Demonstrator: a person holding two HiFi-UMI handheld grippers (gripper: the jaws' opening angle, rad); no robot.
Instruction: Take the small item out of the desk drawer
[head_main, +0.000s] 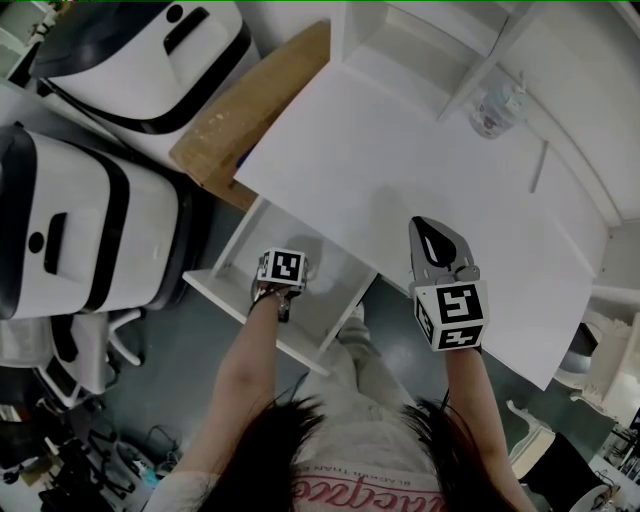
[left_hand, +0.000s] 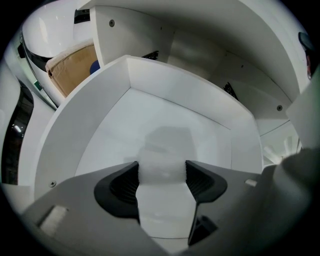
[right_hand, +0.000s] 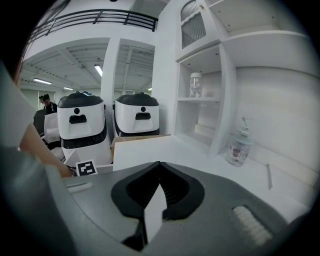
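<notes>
Left claw (left_hand: 162, 175) sits in the drawer (left_hand: 175, 85), jaws half-wide, pads pressing both sides of the small white block (left_hand: 161, 152) on the drawer floor. It looks light, probably smooth and slippery — hold its flat sides.

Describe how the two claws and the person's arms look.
Both the left claw and right claw have grey bodies, black ribbed pads and a white cube with black square markers. The arms are bare below a light top with red lettering.

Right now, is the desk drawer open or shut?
Open. The drawer juts out from under the desk, and the left gripper reaches inside it, jaws against a small white item.
</notes>
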